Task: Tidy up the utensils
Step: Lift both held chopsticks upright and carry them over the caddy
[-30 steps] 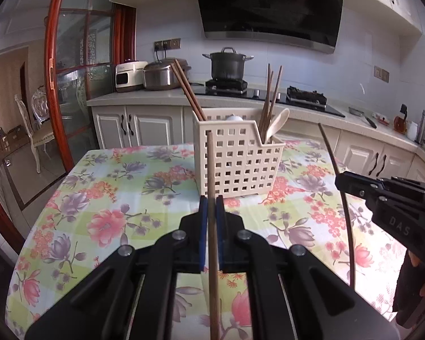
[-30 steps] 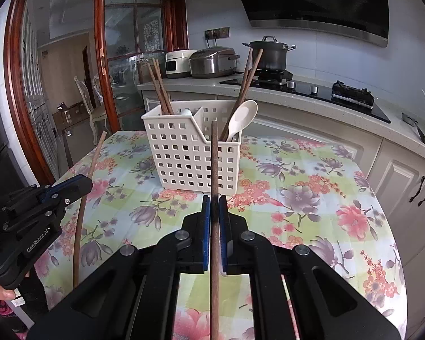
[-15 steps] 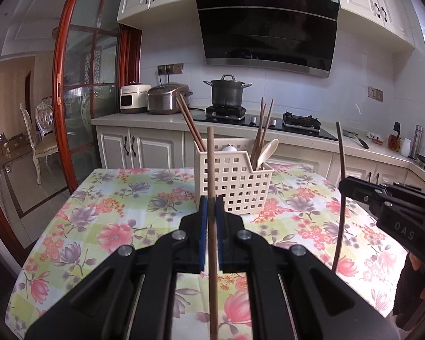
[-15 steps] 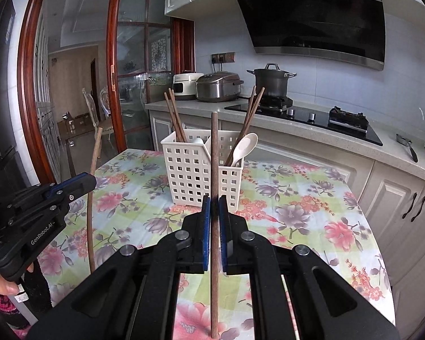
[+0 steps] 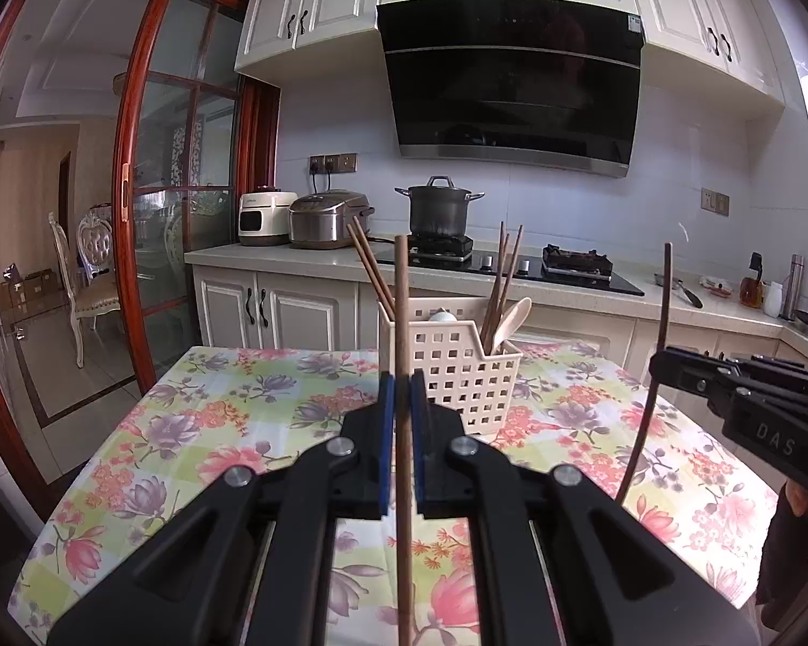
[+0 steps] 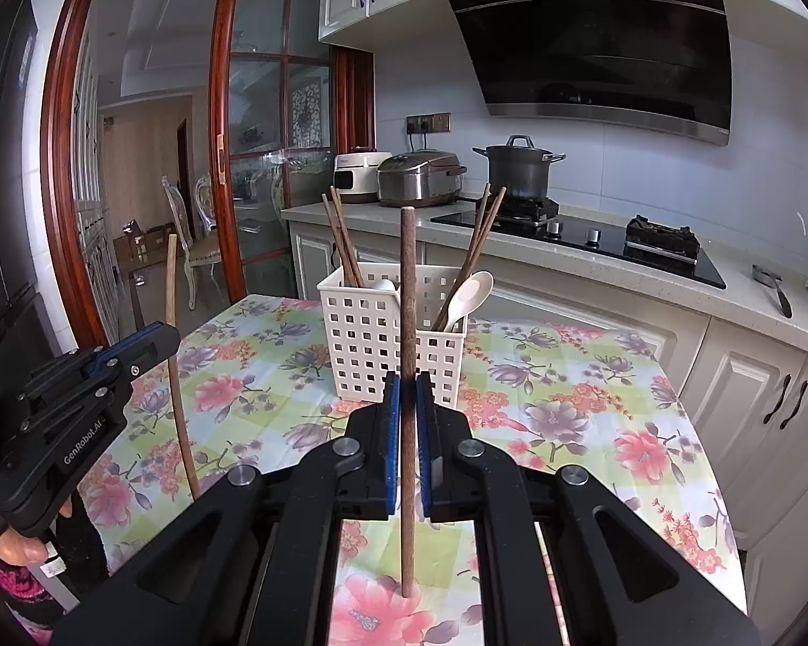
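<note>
Two chopsticks, one clamped upright in our left gripper (image 5: 397,404) and one in our right gripper (image 6: 407,409), have lifted higher above the floral tablecloth (image 5: 231,420); next, the white basket (image 6: 374,334)

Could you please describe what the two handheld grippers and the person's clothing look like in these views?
Both are matte black plastic with silver screws and blue pads. The left gripper bears white "GenRobot.AI" lettering, the right gripper "DAS". A pink patterned sleeve shows near the left one.
</note>
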A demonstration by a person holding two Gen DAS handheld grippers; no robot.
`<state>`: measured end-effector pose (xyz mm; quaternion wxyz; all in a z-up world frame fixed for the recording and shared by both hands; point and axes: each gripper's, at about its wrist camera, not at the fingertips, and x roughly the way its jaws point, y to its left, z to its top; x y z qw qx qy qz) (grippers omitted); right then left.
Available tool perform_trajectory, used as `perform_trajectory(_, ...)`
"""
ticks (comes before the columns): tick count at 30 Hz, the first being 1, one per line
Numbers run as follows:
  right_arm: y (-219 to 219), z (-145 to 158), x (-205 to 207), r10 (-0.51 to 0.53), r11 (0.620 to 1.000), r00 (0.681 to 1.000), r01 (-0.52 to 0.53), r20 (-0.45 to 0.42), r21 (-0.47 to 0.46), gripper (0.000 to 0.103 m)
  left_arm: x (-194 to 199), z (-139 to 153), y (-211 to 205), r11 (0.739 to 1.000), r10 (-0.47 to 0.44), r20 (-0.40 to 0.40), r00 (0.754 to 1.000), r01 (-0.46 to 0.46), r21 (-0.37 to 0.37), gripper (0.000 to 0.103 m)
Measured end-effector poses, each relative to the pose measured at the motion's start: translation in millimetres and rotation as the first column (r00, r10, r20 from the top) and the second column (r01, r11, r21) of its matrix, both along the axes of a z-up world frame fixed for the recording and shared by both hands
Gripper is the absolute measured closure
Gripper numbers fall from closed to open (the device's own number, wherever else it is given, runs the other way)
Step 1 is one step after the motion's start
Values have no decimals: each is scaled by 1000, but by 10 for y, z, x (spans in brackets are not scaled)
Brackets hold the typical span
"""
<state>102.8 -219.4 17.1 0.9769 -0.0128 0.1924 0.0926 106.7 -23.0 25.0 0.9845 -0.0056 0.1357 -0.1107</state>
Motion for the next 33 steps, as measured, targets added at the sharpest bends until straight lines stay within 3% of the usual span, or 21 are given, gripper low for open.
perform_trajectory(5, -18, 35, -10, -5, 1000, 1000, 5, 18, 0, 96, -28, 31, -54, 1000, 3, 28, 1000, -4, 30, 97)
perform_trajectory(15, -8, 228, 146, 2, 1000, 999, -2, 51, -14, 96, 183, 176, -79, 1000, -19, 26, 999, 19, 20, 97)
perform_trajectory(33, -141, 845, 995, 2, 999, 1000, -3, 16, 41, 96, 1028, 1020, -92, 998, -48, 4, 999, 49, -40, 97)
